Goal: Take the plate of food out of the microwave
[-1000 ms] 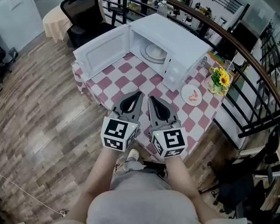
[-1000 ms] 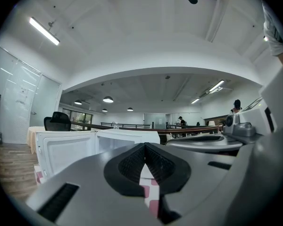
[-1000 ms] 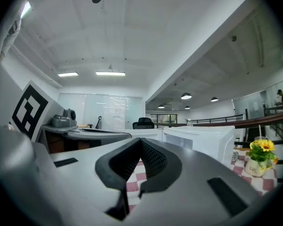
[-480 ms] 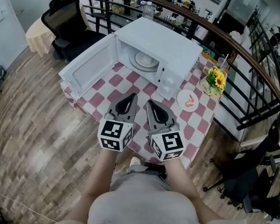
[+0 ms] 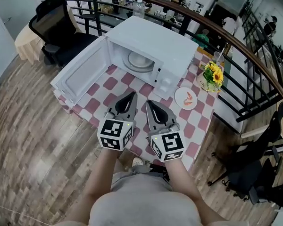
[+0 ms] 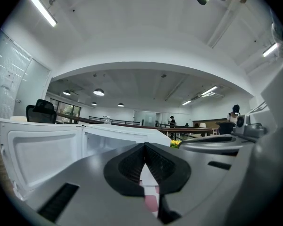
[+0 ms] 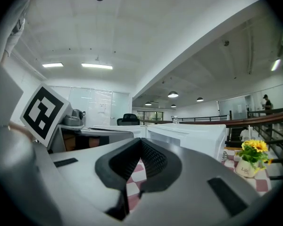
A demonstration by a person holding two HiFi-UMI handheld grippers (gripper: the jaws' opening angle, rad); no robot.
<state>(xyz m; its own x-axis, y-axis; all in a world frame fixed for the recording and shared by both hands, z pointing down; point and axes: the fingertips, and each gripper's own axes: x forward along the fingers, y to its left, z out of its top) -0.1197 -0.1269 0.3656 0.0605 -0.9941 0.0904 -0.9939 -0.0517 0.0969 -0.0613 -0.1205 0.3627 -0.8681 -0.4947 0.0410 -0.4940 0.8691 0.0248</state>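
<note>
Left tongs (image 5: 130, 96) and right tongs (image 5: 149, 103) were closed and empty above the checkered tabletop (image 5: 198, 121). The round white plate of food (image 5: 187, 98) lay beside the open, boxy microwave (image 5: 155, 41), whose cavity held a pale disc (image 5: 140, 60), possibly a turntable.

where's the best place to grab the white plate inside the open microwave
Probably the near rim of the round white plate, coming straight in through the open front of the white microwave. It lies flat and the walls block the other sides; the door hangs left.

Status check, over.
Left tongs and right tongs shut, empty, short of microwave. Door open, white dish inside. Food plate on table beside it.
</note>
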